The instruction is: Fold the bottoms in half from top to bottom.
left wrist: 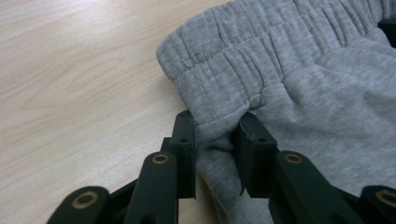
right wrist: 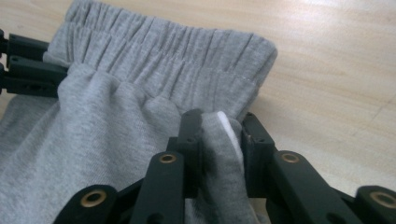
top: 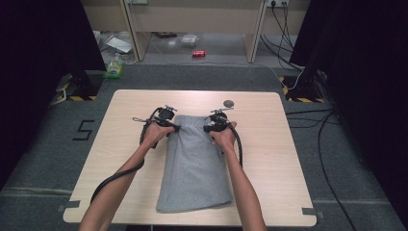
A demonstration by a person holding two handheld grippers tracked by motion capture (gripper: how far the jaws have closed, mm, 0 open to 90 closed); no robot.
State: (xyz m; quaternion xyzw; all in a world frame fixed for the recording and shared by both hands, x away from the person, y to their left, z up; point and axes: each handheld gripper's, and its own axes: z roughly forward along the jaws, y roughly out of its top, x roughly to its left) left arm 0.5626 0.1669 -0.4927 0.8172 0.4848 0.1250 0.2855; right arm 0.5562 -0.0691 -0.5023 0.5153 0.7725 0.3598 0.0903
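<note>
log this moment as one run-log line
left hand-held gripper: shut on grey shorts waistband corner | right hand-held gripper: shut on opposite waistband corner | shorts: flat on table, folded lengthwise

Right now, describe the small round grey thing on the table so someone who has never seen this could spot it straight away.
Start at the light wooden table and the folded grey shorts lying along its middle. Beyond their waistband, near the far edge and just past the right gripper, lies a small grey disc. It lies flat and alone on bare wood, touching neither cloth nor gripper.
</note>
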